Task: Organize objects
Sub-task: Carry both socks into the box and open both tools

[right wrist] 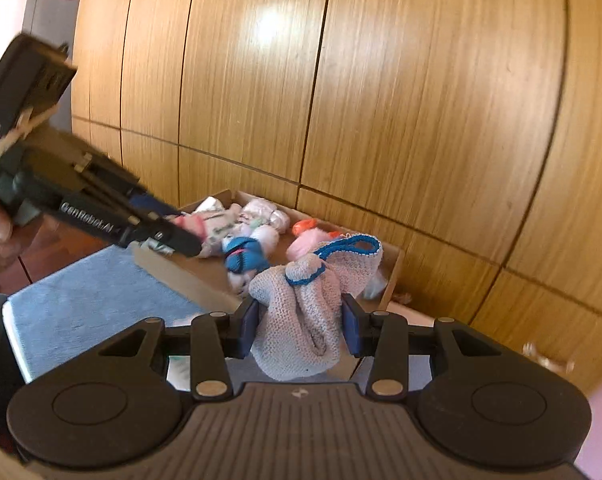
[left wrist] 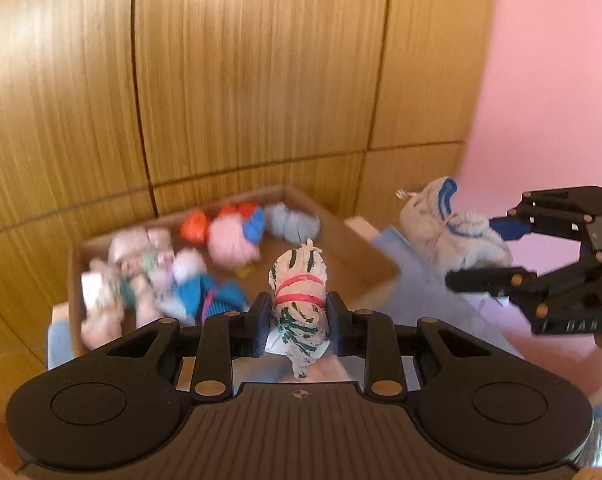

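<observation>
Wardrobe doors (left wrist: 241, 80) rise behind the cardboard box (left wrist: 365, 256) of rolled socks. Left gripper (left wrist: 299, 314) fingers clamp a striped sock bundle (left wrist: 299, 280); right gripper (right wrist: 299, 324) fingers clamp a grey sock bundle (right wrist: 301, 320).

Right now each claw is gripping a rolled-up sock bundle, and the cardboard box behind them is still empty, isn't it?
Not quite. The left claw does grip a green-striped sock bundle and the right claw a grey one with blue trim, but the cardboard box isn't empty: the left wrist view shows several sock bundles lying in it.
</observation>
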